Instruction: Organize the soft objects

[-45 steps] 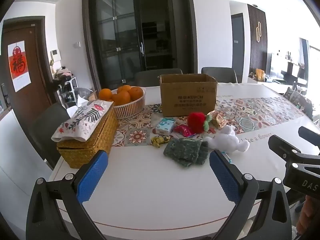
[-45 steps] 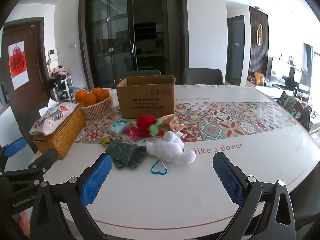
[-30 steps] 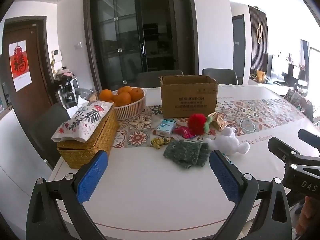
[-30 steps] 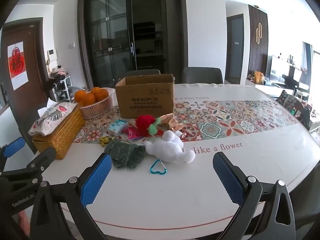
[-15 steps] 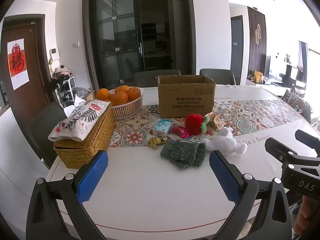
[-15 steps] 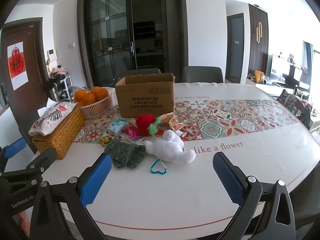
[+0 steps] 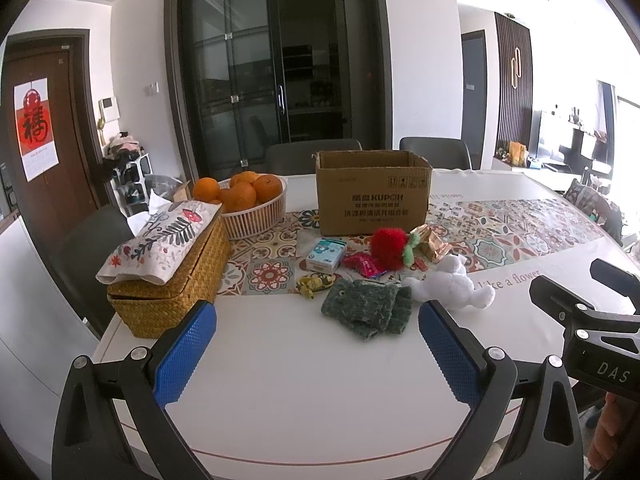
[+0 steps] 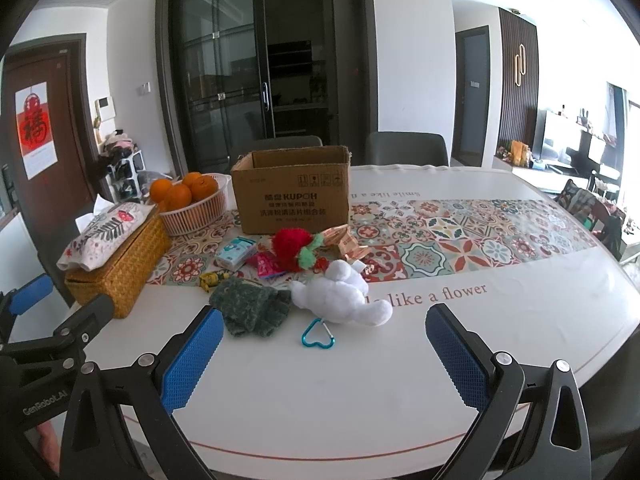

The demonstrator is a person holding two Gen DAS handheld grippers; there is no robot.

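Both tools, left tool (image 7: 316, 350) and right tool (image 8: 322, 356), remain released over bare counter (image 8: 320, 392) near its front edge. The green knit (image 8: 252, 308) and white plush (image 8: 340, 300) lie unmoved, touching, before the cardboard box (image 8: 292, 192).

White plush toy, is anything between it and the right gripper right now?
Almost nothing. The right gripper is open over bare table. The white plush toy lies just ahead; only a teal heart-shaped carabiner sits in front of it.
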